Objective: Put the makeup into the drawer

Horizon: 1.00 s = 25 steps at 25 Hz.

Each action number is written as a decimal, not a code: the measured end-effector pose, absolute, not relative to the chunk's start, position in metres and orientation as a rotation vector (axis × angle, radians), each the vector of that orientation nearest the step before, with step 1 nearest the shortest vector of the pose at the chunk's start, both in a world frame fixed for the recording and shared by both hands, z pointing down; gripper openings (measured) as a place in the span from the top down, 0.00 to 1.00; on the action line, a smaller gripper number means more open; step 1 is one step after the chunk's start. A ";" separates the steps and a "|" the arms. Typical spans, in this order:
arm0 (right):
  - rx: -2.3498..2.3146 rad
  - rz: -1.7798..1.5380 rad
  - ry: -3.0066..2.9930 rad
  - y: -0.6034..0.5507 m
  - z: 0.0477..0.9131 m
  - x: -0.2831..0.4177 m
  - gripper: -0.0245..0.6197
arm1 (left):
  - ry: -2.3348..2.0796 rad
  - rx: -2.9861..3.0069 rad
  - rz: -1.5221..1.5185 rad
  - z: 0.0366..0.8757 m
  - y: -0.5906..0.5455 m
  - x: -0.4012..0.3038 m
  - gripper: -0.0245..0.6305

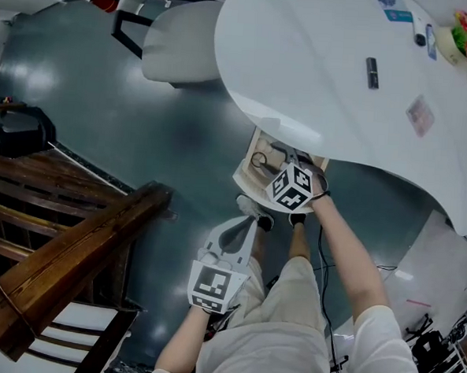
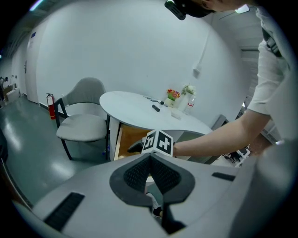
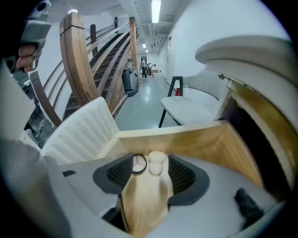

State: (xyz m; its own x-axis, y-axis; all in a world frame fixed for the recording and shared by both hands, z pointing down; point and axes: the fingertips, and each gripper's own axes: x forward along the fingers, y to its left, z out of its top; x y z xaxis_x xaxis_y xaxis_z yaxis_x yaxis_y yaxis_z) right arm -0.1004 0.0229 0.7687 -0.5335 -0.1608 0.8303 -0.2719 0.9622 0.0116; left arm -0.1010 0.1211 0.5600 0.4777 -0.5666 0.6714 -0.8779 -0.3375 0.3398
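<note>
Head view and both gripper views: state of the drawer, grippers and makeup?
drawer, pulled open under the table.
right gripper, jaws apart over the drawer, gripping nothing.
left gripper, jaws together, empty.
round compact, lying in the drawer, clear of the pads.
cream piece, lying in the drawer beside the compact.
dark tube, lying flat on the table, not in the drawer.

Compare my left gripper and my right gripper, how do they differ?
The left gripper has its jaws together; the right gripper has them apart. The right gripper reaches over the open drawer, makeup pieces showing between its jaws; the left gripper hangs back, empty. Both carry a marker cube.
</note>
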 end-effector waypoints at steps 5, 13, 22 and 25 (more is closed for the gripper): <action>0.293 0.125 -2.197 0.032 0.713 -0.104 0.60 | -1.243 2.035 0.550 0.524 0.121 -0.092 0.95; 0.262 0.058 -2.243 0.063 0.623 -0.076 0.60 | -1.341 2.045 0.485 0.454 0.127 -0.071 0.95; 0.408 0.112 -2.394 0.060 0.490 -0.023 0.65 | -1.401 2.087 0.337 0.391 0.106 -0.032 0.95; 0.501 0.135 -2.432 0.047 0.461 0.000 0.72 | -1.411 2.120 0.314 0.380 0.095 -0.015 0.95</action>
State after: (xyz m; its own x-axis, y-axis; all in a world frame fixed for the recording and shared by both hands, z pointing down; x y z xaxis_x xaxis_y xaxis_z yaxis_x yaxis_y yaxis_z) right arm -0.0003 0.0474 0.4613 -0.7202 -0.3204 0.6153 -0.3866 0.9218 0.0276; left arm -0.0153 0.0947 0.3800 0.4160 -0.7689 0.4854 -0.9023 -0.2826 0.3256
